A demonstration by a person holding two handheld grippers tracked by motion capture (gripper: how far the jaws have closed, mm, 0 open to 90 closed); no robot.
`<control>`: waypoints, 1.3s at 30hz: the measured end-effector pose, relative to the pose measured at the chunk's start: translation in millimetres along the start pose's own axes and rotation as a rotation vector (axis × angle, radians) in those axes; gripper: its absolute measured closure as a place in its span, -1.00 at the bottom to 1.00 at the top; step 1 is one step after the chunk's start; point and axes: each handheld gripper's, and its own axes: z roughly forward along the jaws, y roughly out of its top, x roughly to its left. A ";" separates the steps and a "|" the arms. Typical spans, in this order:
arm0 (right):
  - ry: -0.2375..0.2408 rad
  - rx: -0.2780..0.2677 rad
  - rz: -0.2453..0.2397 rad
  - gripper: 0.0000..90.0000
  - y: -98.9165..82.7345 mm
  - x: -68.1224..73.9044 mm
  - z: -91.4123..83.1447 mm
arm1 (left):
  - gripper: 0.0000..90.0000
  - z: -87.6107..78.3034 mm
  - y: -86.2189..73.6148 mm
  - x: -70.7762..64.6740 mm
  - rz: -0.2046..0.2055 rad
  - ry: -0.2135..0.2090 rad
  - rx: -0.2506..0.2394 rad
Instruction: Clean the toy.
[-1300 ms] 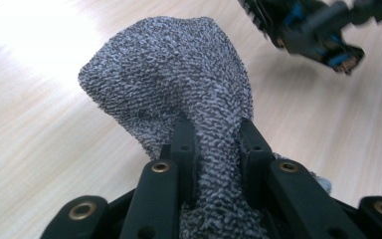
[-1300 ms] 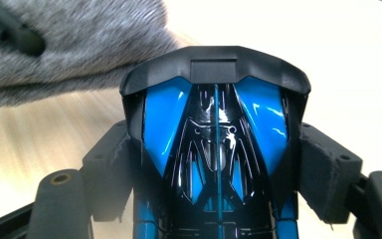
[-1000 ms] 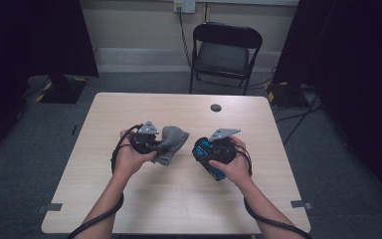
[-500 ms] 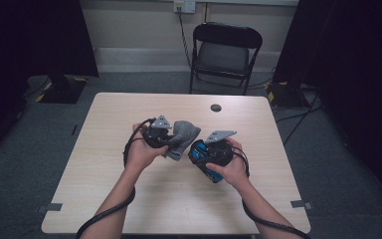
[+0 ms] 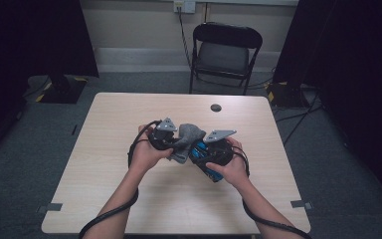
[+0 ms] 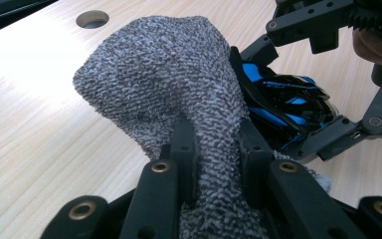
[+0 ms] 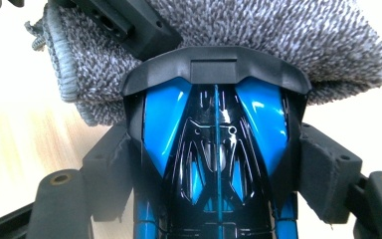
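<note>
Wiping goes best if the left claw (image 5: pixel 175 144), pinched tight on the grey cloth (image 6: pixel 179 84), rubs along the blue-and-black object (image 7: pixel 214 149) clamped in the right claw (image 5: pixel 203 153) at its 3 o'clock, above mid-desk (image 5: pixel 129 114).

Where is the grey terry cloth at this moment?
High view: the grey terry cloth sits mid-table, pinched in the left tongs, touching the glossy blue-and-black toy car in the right tongs.

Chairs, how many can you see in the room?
1. The folding chair stands on the floor beyond the far edge of the table, against the wall. More could be hidden in the dark areas at both sides.
</note>
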 end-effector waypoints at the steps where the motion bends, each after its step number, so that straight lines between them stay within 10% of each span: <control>1: -0.002 0.000 -0.001 -0.43 0.2 -0.1 0.0 | 0.65 0.0 -0.3 -0.1 -0.001 -0.001 0.000; 39: -0.048 0.002 0.049 -0.43 1.2 -17.4 -6.4 | 0.65 -7.8 -20.5 -6.7 0.006 -0.017 0.022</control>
